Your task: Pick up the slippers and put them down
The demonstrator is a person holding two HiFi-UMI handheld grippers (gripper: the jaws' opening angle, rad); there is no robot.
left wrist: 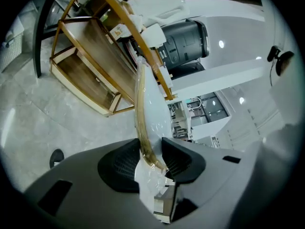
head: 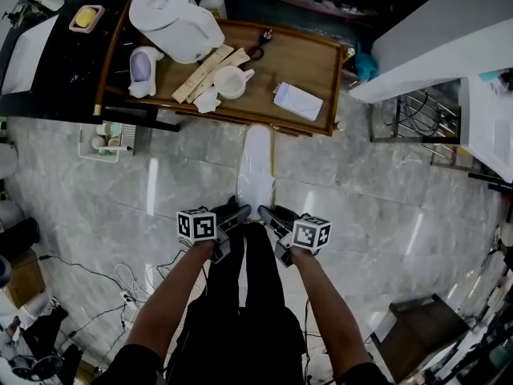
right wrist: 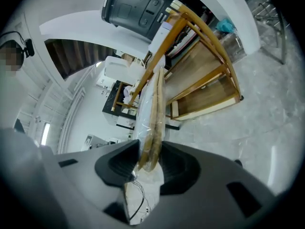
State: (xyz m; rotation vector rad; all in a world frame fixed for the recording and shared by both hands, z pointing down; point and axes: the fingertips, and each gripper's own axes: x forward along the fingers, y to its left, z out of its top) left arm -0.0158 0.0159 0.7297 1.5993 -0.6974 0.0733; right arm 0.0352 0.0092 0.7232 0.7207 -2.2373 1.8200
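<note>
— Two grippers show. What are they doing?
— Both are clamped on one pack of slippers [head: 257, 171]. The left gripper [head: 237, 213] pinches its near end from the person's left and the right gripper [head: 268, 215] pinches it from the right. The two sit close beside each other.
— What does the pack look like?
— It is a pair of white slippers with tan soles, pressed flat together inside clear plastic wrap [left wrist: 152, 187]. In each gripper view the pack stands on edge between the dark pads [left wrist: 119, 166], which press on it from both sides. Loose wrap bunches up below them.
— Where is the pack?
— It is held out in front of the person, over a grey marble floor [head: 377, 191]. In the head view its far end points towards the front edge of a wooden table [head: 317, 62]. Whether that end touches the floor cannot be told.
— What is on the table?
— A white kettle [head: 176, 18] stands at the back left and a white mug [head: 232, 81] near the middle. A small white packet [head: 298, 100] lies to the mug's right.
— Anything else?
— Bare forearms [head: 172, 295] and dark trousers [head: 248, 303] fill the bottom of the head view. Cables [head: 128, 283] lie on the floor at lower left.
</note>
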